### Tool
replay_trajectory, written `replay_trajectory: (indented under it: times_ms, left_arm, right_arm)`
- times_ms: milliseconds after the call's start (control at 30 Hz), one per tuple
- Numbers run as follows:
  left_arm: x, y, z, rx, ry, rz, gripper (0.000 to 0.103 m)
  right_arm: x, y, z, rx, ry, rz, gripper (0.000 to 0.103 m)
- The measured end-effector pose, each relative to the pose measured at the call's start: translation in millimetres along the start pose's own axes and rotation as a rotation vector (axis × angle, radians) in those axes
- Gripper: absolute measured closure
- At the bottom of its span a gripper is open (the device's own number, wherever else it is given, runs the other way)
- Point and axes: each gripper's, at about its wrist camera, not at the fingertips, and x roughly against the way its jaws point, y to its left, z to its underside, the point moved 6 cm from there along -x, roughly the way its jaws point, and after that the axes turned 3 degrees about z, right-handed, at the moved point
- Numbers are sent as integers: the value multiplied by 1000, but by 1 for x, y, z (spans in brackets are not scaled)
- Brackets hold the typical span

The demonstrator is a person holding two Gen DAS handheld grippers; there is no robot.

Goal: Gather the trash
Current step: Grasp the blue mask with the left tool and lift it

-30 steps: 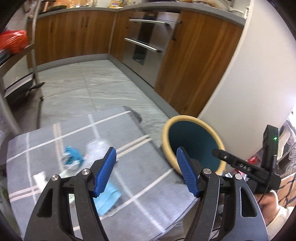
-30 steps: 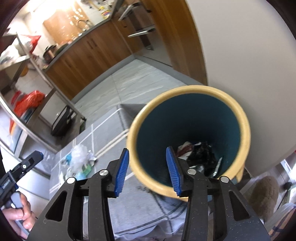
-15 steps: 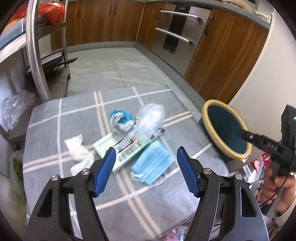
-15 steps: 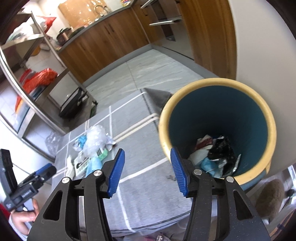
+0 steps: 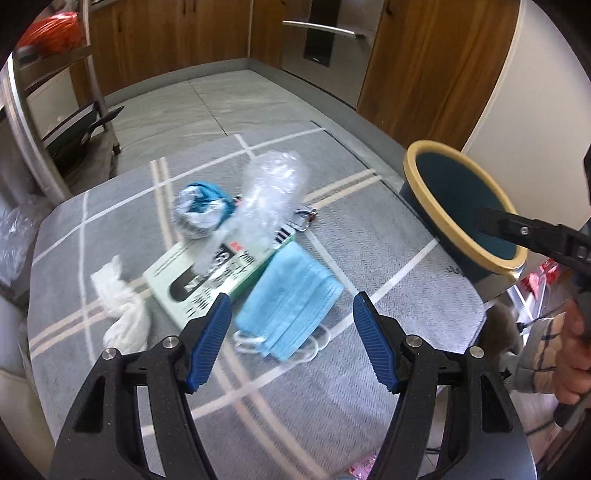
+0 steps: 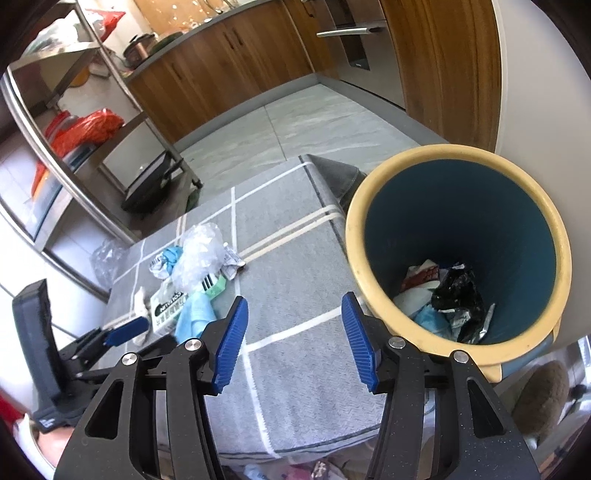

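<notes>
Left wrist | both fingers (image 5: pixel 212 343) spread, empty | box (image 5: pixel 207 280) print blurred

Both views bright w/ daylight, soft shadows. Strong fisheye bend, black corners. Left view: trash pile (image 5: pixel 236 236) motion-blurred, fingers (image 5: pixel 212 347) sharp. Right view: glare on countertop (image 6: pixel 192 22) up top, bin (image 6: pixel 458 254) rim slightly soft.

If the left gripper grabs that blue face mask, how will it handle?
The blue face mask looks like thin pleated fabric, so probably floppy and very light. Its white ear loops trail loose and may snag. It lies flat on the cloth, so pinching an edge seems easiest.
</notes>
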Motion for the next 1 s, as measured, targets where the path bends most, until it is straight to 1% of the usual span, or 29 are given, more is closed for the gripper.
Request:
replay_trajectory:
  times_ms: [167, 267, 300, 333, 367, 400, 433, 500, 600, 767, 900, 1000]
  left_arm:
    - [-23, -9, -5, -27, 29, -33, 36]
    - [-36, -8, -6, -22, 51, -54, 37]
    - [-39, -7, -6, -20, 56, -58, 42]
    - [-42, -6, -5, -16, 64, -62, 54]
    - [-45, -5, -4, -4, 79, -59, 61]
    - [-46, -2, -3, 15, 89, -48, 77]
    - [-46, 0, -2, 31, 96, -43, 87]
    - [-39, 5, -2, 50, 91, -37, 93]
    - [-23, 14, -2, 93, 76, -11, 96]
    - [12, 30, -1, 158, 39, 31, 96]
    - [40, 50, -6, 222, -18, 28, 96]
    - [55, 68, -12, 293, -60, 27, 96]
  right_arm:
    - [-2, -7, 1, -12, 7, 9, 48]
    - [-3, -7, 3, -12, 13, 11, 48]
    - [-3, -7, 3, -10, 15, 12, 48]
    - [-4, -7, 4, -7, 18, 12, 48]
    - [-5, -7, 4, -5, 19, 12, 48]
    - [-6, -6, 4, -5, 21, 12, 48]
    - [-7, -6, 5, -5, 23, 10, 48]
    - [-9, -4, 5, -4, 25, 6, 48]
    - [-13, 2, 5, 3, 30, -4, 48]
    - [-24, 21, 4, 28, 47, -39, 48]
    - [-31, 44, -1, 71, 58, -68, 48]
    - [-40, 61, -8, 89, 62, -94, 43]
